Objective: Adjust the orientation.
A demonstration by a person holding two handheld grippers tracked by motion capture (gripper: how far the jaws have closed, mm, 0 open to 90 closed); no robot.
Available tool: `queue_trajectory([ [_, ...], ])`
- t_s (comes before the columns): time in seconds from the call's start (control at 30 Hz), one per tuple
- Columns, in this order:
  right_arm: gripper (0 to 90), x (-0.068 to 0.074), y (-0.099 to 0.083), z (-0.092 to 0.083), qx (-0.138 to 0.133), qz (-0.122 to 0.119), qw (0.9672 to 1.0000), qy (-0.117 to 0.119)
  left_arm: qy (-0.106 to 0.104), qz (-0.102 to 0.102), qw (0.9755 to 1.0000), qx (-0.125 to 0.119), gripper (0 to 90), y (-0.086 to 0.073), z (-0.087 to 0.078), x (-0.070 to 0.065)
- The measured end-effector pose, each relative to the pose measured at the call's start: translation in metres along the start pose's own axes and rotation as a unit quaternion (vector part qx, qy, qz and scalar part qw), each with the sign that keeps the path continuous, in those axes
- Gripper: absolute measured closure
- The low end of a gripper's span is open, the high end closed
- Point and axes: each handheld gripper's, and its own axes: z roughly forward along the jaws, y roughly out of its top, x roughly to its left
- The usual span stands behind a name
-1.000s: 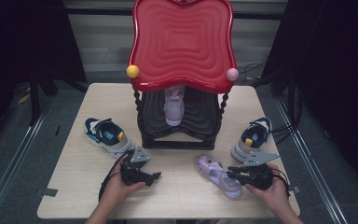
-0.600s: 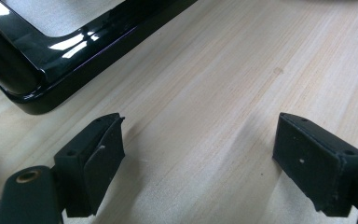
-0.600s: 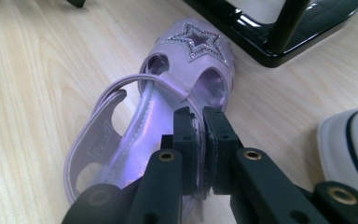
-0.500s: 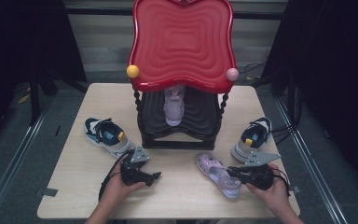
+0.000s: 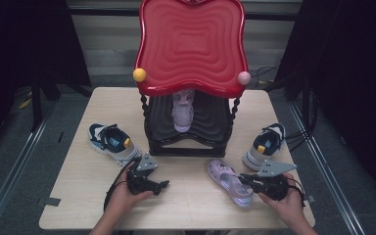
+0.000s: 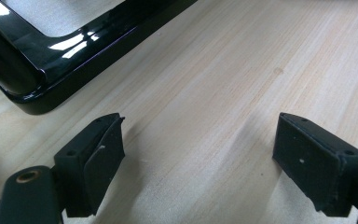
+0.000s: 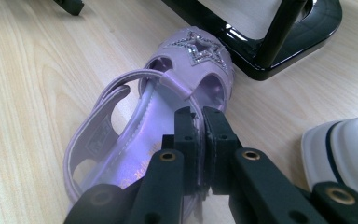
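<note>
- Dim room, dark curtains on both sides, pale wood counter [image 5: 78,196] in the middle, person's forearms coming in from the near edge.
- Right gripper [image 7: 200,123]: jaws have just been closing and are now pressed together on the side rim of the purple sandal [image 7: 135,126], thin edge pinched between the pads. Earlier high views show the same hand at the same sandal, so the closing of the jaws is the only change.
- Sandal lies flat on the counter, heel end toward this gripper, star-trimmed toe pointing away at the rack. In the high view the sandal [image 5: 228,182] sits just left of the right gripper [image 5: 248,180].
- Meaning: grasp looks finished, lift likely next; grip on a thin, soft rim could let it swing or slip.
- Left gripper [image 6: 198,154]: jaws spread wide, nothing between them, bare counter under them. In the high view the left gripper [image 5: 162,185] sits idle, well apart from the sandal.
- Just right of the right gripper: white-and-navy sneaker [image 5: 264,146]. Beyond the left gripper, to its left: a second such sneaker [image 5: 112,143].
- Farther: black shoe rack [image 5: 191,142] with red wavy top [image 5: 191,44], matching purple sandal [image 5: 182,110] already on its shelf – probably where the held one goes.
</note>
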Motion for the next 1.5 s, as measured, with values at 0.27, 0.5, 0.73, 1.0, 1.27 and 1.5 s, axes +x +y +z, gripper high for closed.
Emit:
queue_trajectory([
  [0.27, 83.3, 0.001, -0.006, 0.006, -0.004, 0.007, 1.0, -0.006, 0.0, 0.0, 1.0, 0.0, 15.6, 0.0, 0.0, 0.0],
  [0.5, 84.7, 0.002, -0.009, 0.006, -0.007, 0.009, 0.9999, -0.002, -0.001, 0.0, 1.0, -0.001, 15.6, 0.0, 0.0, 0.0],
  [0.73, 85.3, 0.005, -0.005, 0.004, -0.007, -0.02, 0.9997, -0.014, -0.001, 0.0, 1.0, -0.001, 15.5, 0.0, 0.0, 0.0],
  [1.0, 85.4, 0.009, 0.001, -0.006, -0.03, -0.029, 0.999, -0.019, -0.002, 0.0, 1.0, -0.002, 15.5, 0.0, 0.001, 0.0],
  [1.27, 85.4, 0.012, 0.009, -0.015, -0.043, -0.03, 0.9983, -0.025, -0.002, 0.0, 1.0, -0.002, 15.5, 0.0, 0.001, 0.0],
  [1.5, 85.4, 0.016, 0.018, -0.024, -0.057, -0.027, 0.9976, -0.027, -0.001, 0.0, 1.0, -0.002, 15.5, 0.0, 0.001, 0.0],
])
